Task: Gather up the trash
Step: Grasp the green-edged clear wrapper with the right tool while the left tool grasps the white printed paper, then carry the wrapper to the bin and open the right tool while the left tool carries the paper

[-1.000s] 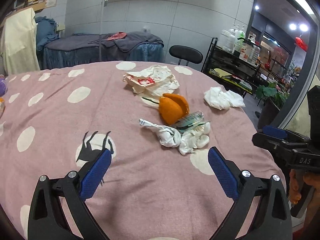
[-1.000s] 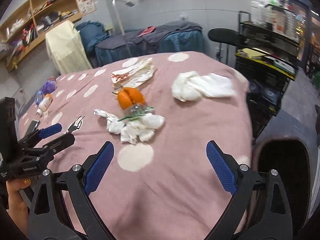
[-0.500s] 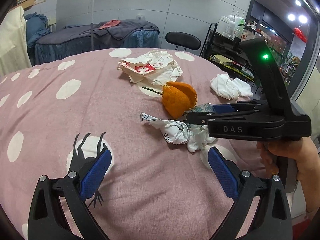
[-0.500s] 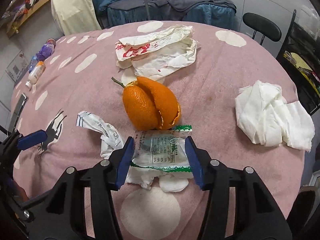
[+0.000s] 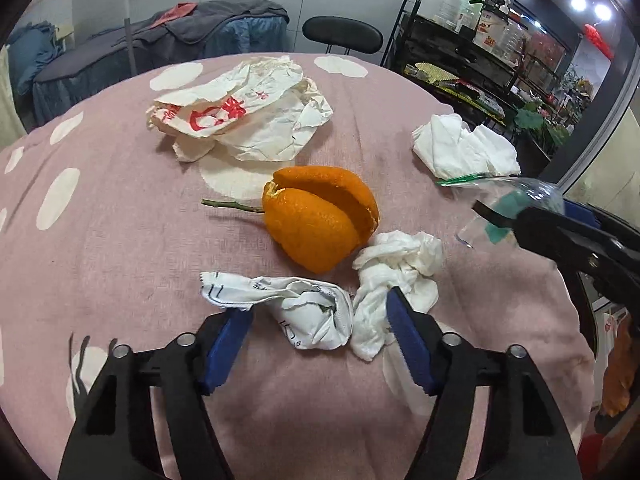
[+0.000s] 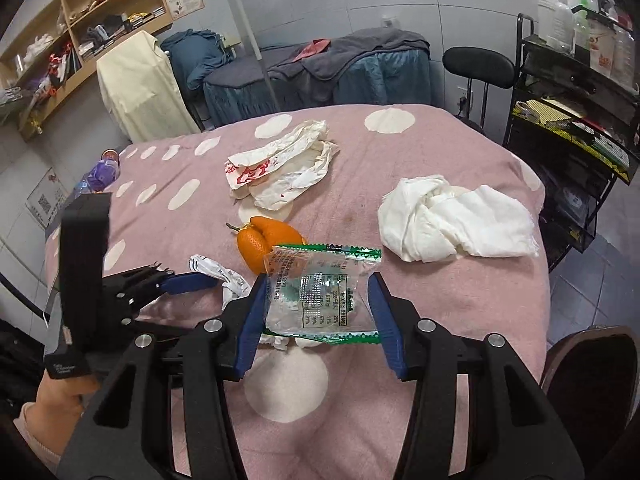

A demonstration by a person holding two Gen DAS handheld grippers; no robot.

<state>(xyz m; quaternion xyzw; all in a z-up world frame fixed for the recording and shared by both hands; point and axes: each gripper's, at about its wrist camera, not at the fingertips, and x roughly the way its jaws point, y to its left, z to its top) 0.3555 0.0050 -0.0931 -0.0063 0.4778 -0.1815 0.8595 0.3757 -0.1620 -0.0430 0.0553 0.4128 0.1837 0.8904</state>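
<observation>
On the pink dotted tablecloth lie an orange peel, a crumpled printed wrapper and a white tissue wad. My left gripper points down at them. Its jaws are closing, with the wrapper and part of the wad between the blue pads, neither visibly squeezed. My right gripper is shut on a clear packet with green edges and holds it above the cloth. That packet also shows at the right of the left wrist view. A hand holds the left gripper.
A paper bag with red print lies farther back, and a loose white tissue pile at the right. Bottles rest at the table's left edge. A black rack and chair stand behind; a dark round container sits lower right.
The right gripper closed on the clear packet, lifted it off the pile and drew back. The left gripper came forward and down over the wrapper and tissue, and its jaws narrowed.
</observation>
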